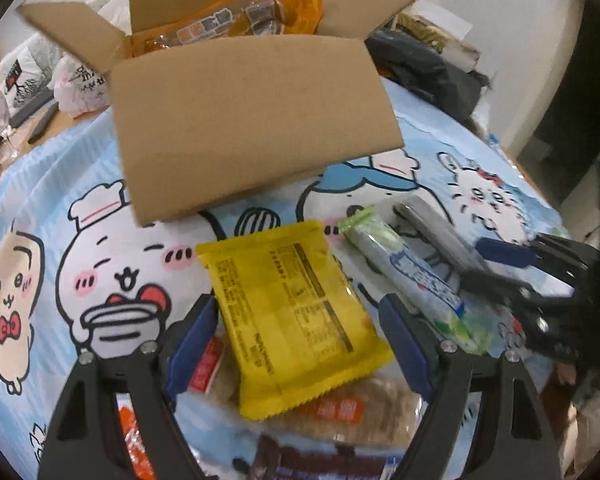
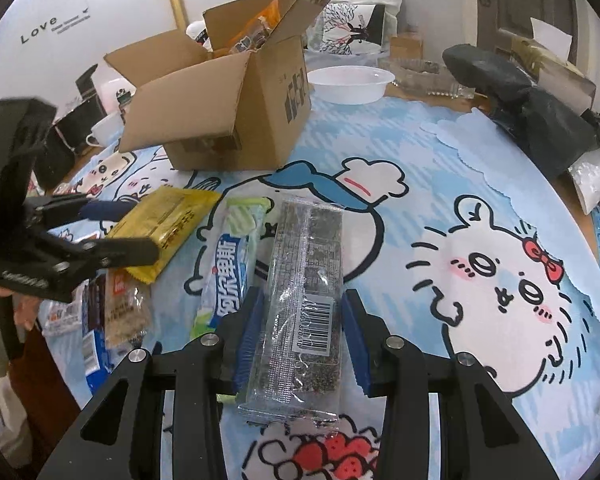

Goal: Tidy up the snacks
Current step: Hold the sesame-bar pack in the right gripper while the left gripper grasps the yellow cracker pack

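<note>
Cardboard box (image 2: pixel 260 92): matt brown corrugated paper, flaps creased. Yellow packet (image 1: pixel 296 312): glossy plastic film, crimped ends. Clear packet (image 2: pixel 300 312): shiny see-through wrap over dark speckled filling, paper barcode label. Cloth (image 2: pixel 440 160) on desk: smooth printed cartoon sheet. White bowl (image 2: pixel 350 84): glossy thin plastic. Right claw (image 2: pixel 300 340): matt black plastic, blue ribbed pads, metal screws.

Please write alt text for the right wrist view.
The right gripper straddles a clear seaweed packet on a cartoon tablecloth. Left of it lie a blue-white candy pack and a yellow packet; an open cardboard box stands behind.
</note>
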`<state>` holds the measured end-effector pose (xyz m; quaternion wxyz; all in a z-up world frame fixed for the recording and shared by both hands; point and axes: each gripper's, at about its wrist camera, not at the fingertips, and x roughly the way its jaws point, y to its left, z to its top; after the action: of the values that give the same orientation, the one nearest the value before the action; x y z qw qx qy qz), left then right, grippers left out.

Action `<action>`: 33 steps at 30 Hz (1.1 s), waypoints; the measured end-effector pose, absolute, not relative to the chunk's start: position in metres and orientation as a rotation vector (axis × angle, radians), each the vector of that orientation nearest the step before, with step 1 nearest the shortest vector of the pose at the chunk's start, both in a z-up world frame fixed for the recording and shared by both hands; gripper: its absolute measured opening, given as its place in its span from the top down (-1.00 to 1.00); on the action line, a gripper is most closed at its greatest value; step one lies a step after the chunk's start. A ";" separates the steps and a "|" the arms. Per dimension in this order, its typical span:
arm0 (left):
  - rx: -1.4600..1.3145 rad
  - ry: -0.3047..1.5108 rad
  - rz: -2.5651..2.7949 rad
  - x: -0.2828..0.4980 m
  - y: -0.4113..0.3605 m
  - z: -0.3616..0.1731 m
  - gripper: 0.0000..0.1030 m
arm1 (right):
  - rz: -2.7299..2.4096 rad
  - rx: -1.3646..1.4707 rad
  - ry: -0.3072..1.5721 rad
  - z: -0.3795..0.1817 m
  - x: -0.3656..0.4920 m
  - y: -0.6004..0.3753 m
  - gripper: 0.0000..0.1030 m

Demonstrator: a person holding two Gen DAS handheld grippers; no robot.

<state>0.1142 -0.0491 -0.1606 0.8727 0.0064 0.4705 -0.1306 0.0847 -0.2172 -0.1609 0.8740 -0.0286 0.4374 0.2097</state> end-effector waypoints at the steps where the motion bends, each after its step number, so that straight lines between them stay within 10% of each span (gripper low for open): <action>1: 0.018 0.984 -0.264 0.116 -0.052 -0.162 -0.55 | 0.434 -0.067 0.909 -0.161 0.083 -0.218 0.32; 33: 0.111 0.932 -0.334 0.079 -0.031 -0.148 -0.32 | 0.357 -0.186 0.887 -0.160 0.076 -0.217 0.31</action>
<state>0.0792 -0.0313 -0.1479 0.8785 0.0532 0.4468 -0.1604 0.0761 -0.2173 -0.1604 0.8839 -0.0891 0.4260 0.1713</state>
